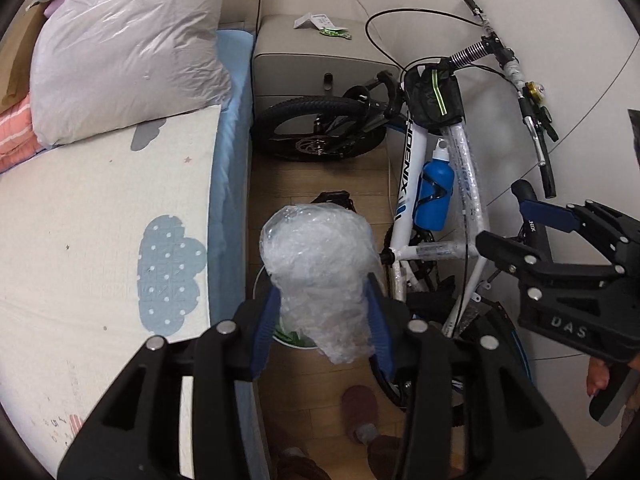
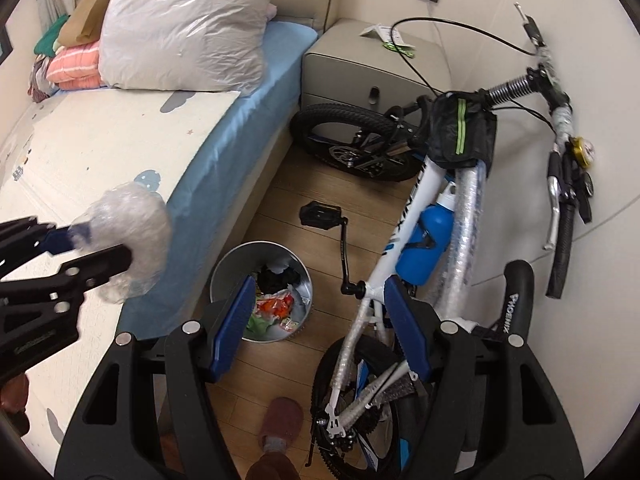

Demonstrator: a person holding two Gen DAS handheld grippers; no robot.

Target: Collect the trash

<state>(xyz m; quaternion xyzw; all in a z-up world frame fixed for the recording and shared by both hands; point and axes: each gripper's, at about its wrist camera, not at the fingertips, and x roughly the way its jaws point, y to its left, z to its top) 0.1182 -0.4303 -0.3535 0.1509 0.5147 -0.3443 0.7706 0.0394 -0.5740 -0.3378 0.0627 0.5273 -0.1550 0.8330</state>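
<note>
plastic wad (image 1: 320, 276) in left tool (image 1: 326, 320) hides most of bin (image 1: 262, 280).

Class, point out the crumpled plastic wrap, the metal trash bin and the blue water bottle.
crumpled plastic wrap (image 1: 320, 276): left wrist view, middle of the wad.
metal trash bin (image 2: 236, 258): right wrist view, inner wall.
blue water bottle (image 2: 426, 240): right wrist view, body.

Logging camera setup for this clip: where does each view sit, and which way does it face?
Left wrist: on the left gripper, looking steeply down past its bubble wrap at the bin; right gripper, slipper show.
Right wrist: on the right gripper, looking down at the bin; left gripper, slipper show.
Shared: bed, bike, bin, wrap.
</note>
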